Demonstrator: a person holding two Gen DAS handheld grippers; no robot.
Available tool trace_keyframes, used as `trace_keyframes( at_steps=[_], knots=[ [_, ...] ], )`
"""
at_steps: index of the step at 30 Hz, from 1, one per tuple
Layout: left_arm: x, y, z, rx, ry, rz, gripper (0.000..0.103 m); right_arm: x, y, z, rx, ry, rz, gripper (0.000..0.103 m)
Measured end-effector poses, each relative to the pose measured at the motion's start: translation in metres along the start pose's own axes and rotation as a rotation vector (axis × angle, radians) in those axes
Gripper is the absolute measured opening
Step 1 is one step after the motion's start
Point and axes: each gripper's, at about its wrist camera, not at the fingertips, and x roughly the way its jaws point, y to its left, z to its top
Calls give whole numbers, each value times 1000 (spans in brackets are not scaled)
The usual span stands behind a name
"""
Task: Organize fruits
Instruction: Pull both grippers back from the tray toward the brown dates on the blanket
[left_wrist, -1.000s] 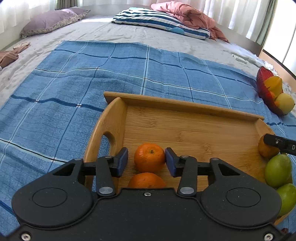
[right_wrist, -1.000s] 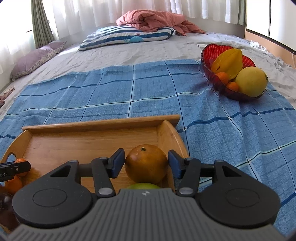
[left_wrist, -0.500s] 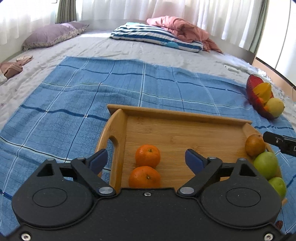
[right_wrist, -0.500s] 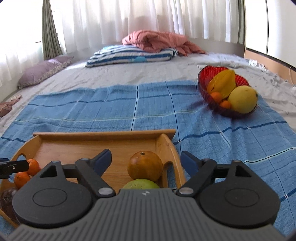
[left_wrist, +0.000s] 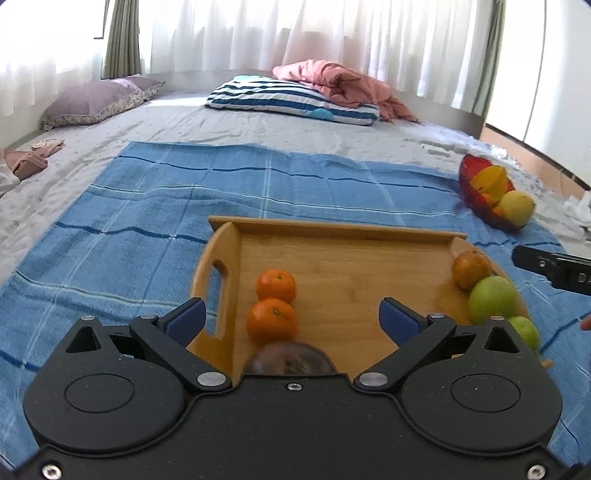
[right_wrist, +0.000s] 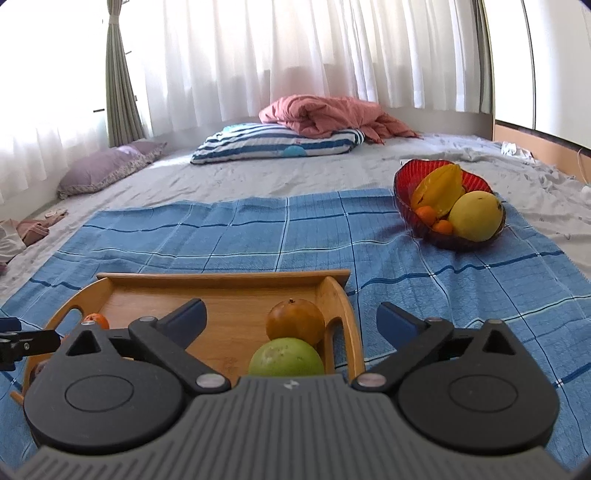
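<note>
A wooden tray lies on a blue checked cloth. At its left end sit two mandarins in a row, with a dark fruit behind them under my left gripper, which is open and empty above them. At the right end lie a brown-orange fruit and a green fruit. My right gripper is open and empty above these. A red glass bowl holds a starfruit, a yellow mango and small oranges.
The blue cloth covers a grey bed. A striped pillow and a pink blanket lie at the far end, a purple pillow at the far left. Curtains hang behind.
Both grippers opened, letting go of the mandarin and the brown-orange fruit, which stay in the tray. Both then rose and drew back from the tray.
</note>
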Motion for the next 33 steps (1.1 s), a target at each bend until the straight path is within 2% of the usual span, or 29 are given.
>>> trace_keyframes(
  at_steps=[8, 14, 33],
  knots=[
    [-20, -13, -25, 41, -20, -17, 101, -24, -2, -21, -14, -73, -19, 103],
    [-32, -15, -42, 20, -21, -53, 102, -39, -1, -38, -35, -119, -46, 103],
    [-38, -28, -87, 29, 6, -86, 102, -65, 16, -100, -107, -165, -102, 103]
  ],
)
